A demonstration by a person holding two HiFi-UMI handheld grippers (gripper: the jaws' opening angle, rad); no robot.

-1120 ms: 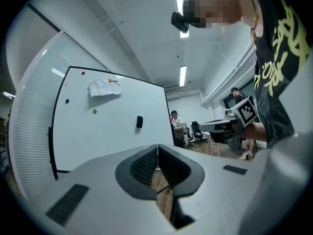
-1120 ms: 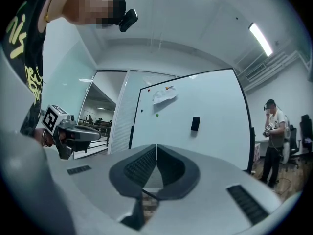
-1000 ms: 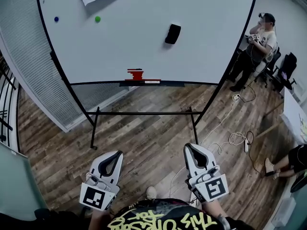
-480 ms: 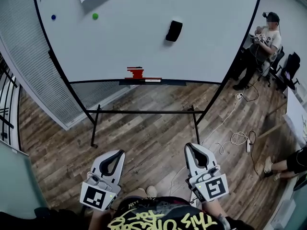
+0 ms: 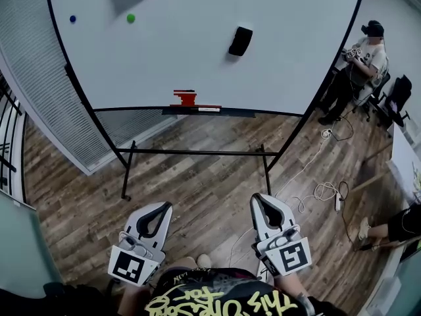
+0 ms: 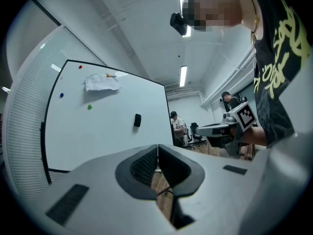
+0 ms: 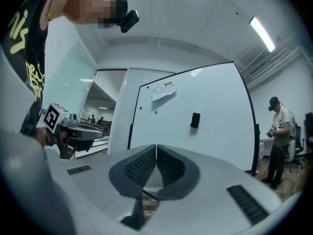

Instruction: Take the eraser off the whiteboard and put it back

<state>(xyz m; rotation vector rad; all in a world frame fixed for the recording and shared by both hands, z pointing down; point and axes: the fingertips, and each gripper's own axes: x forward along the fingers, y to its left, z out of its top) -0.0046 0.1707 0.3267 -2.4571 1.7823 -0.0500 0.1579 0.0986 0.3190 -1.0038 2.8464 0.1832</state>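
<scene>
The left gripper (image 5: 163, 207) and right gripper (image 5: 259, 198) hover side by side over the wood floor (image 5: 197, 183), jaws pressed together (nothing between them). Well ahead of both claws, nearer the right one's line, the black eraser (image 5: 240, 41) clings to the whiteboard (image 5: 184, 58), above its tray (image 5: 207, 111).

Smooth white whiteboard (image 5: 184, 58) above matt wood-plank floor (image 5: 197, 189).

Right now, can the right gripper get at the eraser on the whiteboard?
Probably not from here. The right gripper is held near the person's body, with a stretch of wooden floor before the whiteboard where the eraser sits. Nothing blocks the way, but its fingers are shut.
</scene>
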